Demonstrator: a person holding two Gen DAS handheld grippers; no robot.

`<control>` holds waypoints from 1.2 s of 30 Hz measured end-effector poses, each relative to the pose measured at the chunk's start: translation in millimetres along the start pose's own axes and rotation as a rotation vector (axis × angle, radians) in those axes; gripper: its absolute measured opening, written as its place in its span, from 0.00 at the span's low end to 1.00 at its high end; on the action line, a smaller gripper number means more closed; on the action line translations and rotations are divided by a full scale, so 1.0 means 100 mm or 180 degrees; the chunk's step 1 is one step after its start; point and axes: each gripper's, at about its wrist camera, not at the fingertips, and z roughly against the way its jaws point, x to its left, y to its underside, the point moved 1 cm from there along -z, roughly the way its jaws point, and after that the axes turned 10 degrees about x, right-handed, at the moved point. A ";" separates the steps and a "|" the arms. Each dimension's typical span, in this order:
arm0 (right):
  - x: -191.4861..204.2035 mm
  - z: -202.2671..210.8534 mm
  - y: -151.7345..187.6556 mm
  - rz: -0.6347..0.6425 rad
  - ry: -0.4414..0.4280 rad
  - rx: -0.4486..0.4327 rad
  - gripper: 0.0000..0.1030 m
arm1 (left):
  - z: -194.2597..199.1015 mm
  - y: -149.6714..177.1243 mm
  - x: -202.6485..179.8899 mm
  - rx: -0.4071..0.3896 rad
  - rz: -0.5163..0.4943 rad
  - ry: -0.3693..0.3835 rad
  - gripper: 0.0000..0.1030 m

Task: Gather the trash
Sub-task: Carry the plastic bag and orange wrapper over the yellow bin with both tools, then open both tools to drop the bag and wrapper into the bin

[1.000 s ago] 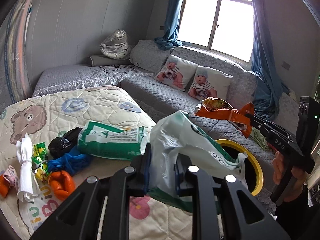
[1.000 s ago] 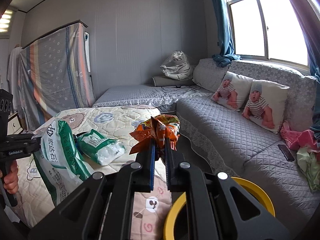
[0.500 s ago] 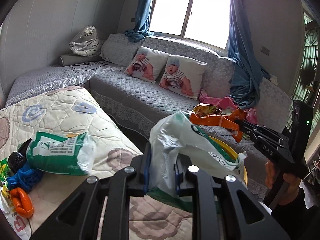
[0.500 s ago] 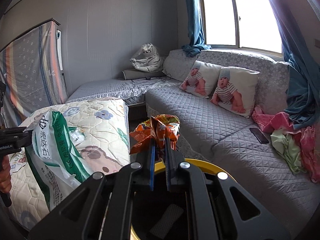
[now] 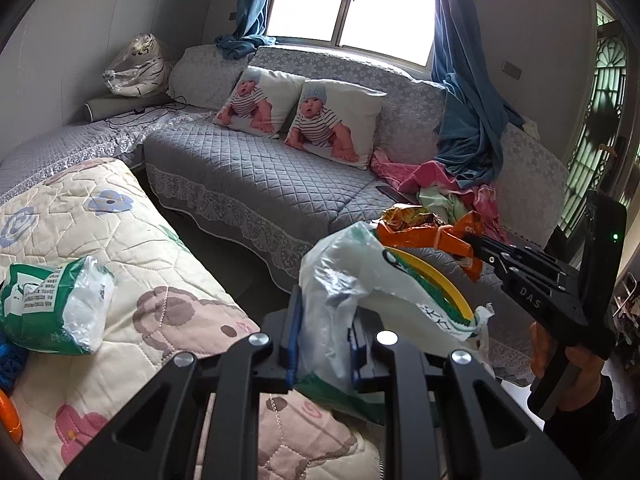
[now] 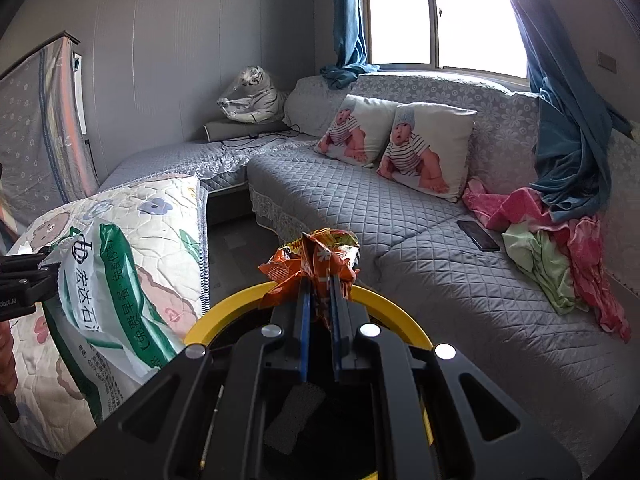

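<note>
Wrapper (image 6: 316, 264), orange, crumpled, pinched in right gripper (image 6: 319, 308); white-green plastic bag (image 5: 360, 280), creased, pinched in left gripper (image 5: 322, 344)

The yellow-rimmed bin (image 6: 396, 312) stood in the gap between the quilted bed (image 5: 120, 240) and the grey sofa (image 6: 400, 216); its mouth was left uncovered, dark scraps being seen at the bottom. The strip of floor (image 6: 236, 256) beyond the bin was found bare. The near side was crowded by the white-and-green bag (image 5: 360, 280) and the orange wrapper (image 6: 316, 264), held just above the rim. Clothes (image 6: 552, 240) and a phone (image 6: 478, 235) occupied the sofa seat.
</note>
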 end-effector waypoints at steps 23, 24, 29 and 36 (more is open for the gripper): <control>-0.25 -0.22 0.05 -0.0208 0.0037 0.0304 0.09 | -0.57 -0.04 -0.21 0.0259 0.0018 0.0097 0.20; -0.26 -0.23 0.04 -0.0207 0.0052 0.0298 0.09 | -0.57 -0.03 -0.20 0.0264 0.0041 0.0105 0.23; -0.29 -0.22 0.03 -0.0261 0.0100 0.0299 0.09 | -0.61 -0.06 -0.19 0.0283 0.0098 0.0139 0.28; -0.35 -0.20 0.03 -0.0321 0.0085 0.0312 0.21 | -0.61 -0.09 -0.17 0.0240 0.0208 0.0196 0.53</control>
